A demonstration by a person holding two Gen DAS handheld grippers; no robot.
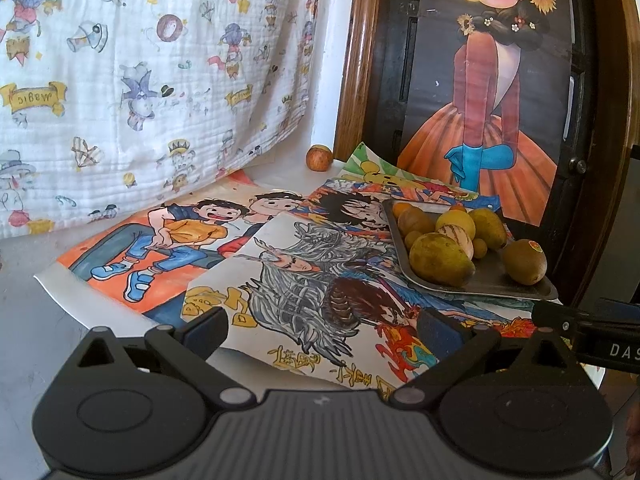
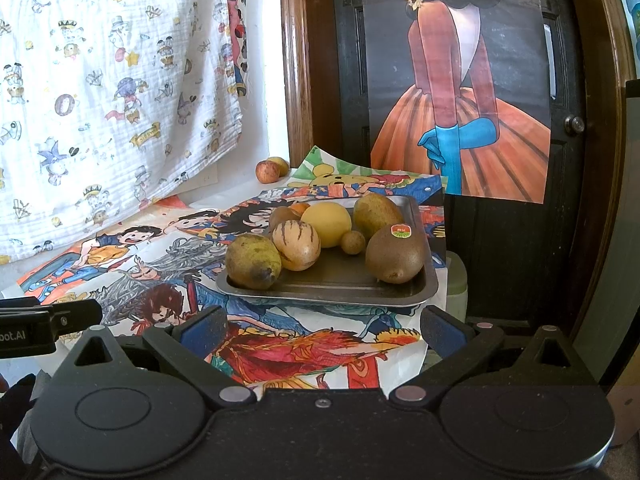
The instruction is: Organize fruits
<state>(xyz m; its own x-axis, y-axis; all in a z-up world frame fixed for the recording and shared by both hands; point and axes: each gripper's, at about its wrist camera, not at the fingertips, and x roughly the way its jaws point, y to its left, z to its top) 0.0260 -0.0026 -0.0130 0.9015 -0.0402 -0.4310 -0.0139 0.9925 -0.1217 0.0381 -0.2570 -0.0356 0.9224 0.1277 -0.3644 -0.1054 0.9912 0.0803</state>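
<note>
Cartoon posters (image 2: 280,344) cover the white counter (image 1: 24,304) beneath a printed cloth (image 1: 152,80). At two o'clock from the left tool (image 1: 320,330), a metal tray (image 2: 340,284) holds pears, a kiwi (image 2: 396,254), a striped melon (image 2: 296,245) and smaller fruit. One apple (image 1: 319,157) lies at twelve o'clock by the wall. Both the left and the right tool (image 2: 324,332) are released, empty.

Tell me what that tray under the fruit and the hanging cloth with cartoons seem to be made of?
The tray looks like thin metal, dull grey with a soft sheen and a rolled rim, probably steel or aluminium. The cloth looks like crinkled white cotton gauze, matte, with a fine grid weave and printed figures.
</note>
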